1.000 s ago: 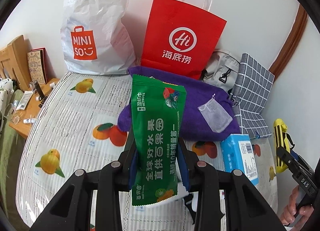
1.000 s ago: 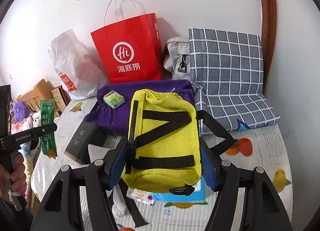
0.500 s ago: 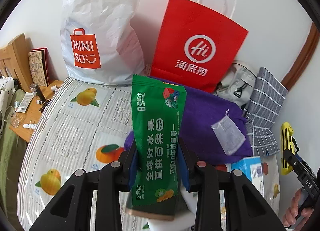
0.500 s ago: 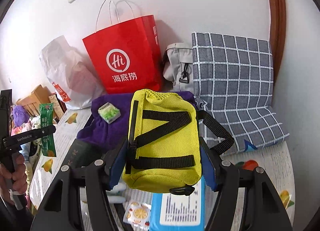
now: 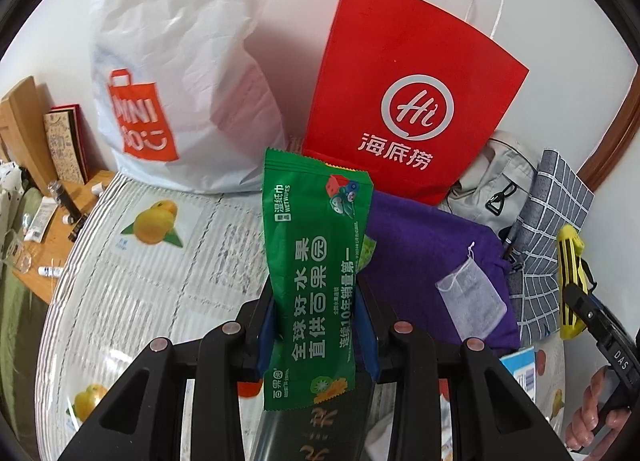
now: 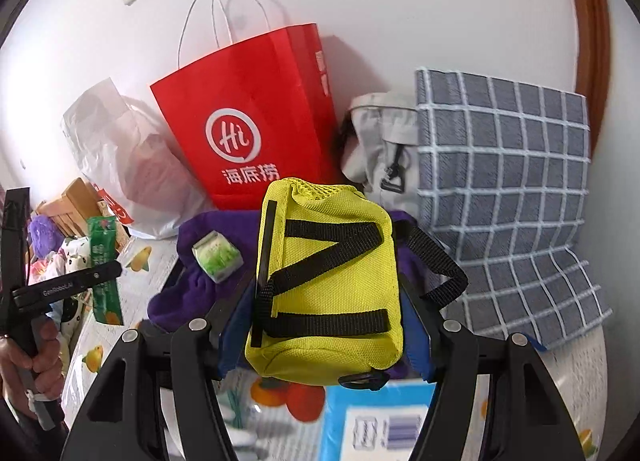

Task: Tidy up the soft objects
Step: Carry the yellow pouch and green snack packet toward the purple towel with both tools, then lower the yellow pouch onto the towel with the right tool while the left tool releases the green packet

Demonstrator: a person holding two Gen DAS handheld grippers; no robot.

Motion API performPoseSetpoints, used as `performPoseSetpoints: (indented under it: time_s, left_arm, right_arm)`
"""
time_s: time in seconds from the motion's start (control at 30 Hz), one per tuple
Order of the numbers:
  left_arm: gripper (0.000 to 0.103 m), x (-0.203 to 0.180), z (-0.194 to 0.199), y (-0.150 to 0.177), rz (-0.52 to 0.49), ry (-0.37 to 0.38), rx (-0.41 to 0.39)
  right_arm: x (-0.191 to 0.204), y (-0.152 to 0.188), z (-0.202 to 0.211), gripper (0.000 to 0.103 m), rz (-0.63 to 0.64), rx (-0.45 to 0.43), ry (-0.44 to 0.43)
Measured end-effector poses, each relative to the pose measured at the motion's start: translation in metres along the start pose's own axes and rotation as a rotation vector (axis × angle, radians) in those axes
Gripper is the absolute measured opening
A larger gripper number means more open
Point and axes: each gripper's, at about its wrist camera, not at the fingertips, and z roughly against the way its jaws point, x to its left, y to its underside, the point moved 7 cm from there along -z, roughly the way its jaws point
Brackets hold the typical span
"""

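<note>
left tongs [image 5: 316, 325] clamp the green wipes pack [image 5: 316, 273], right tongs [image 6: 328, 325] clamp the yellow pouch [image 6: 326, 281], both held above the bed's head end. likely bound for the red bag [image 5: 404, 101]: keep grips firm, lower one item at a time.

The far edge is blocked by the white bag [image 5: 176, 73], red paper bag [image 5: 404, 101] and checked cushion [image 6: 504, 197]. Open room is left on the fruit-print sheet [image 5: 152, 261] beside the purple cloth [image 5: 420, 253].

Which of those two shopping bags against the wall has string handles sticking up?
The red paper bag with the white "Hi" logo: two loops of white cord rise from its top. The crumpled white plastic Miniso bag beside it shows no such cords.
</note>
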Motion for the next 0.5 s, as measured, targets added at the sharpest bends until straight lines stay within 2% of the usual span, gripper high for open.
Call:
performPoseSetpoints:
  time_s: [0.17,0.33,0.5]
  left_arm:
    - [0.033,-0.003,-0.022,-0.001,-0.001,0.014,0.029]
    - [0.033,-0.003,-0.039,-0.007,0.002,0.019,0.046]
    - [0.033,-0.011,-0.064,-0.006,0.002,0.051,0.097]
  right_arm:
    - [0.003,-0.005,-0.022,0.066,0.012,0.008,-0.013]
    - [-0.004,0.008,-0.054,0.066,0.018,0.073,0.004]
    - [-0.010,0.021,-0.078,0.066,0.015,0.134,0.001]
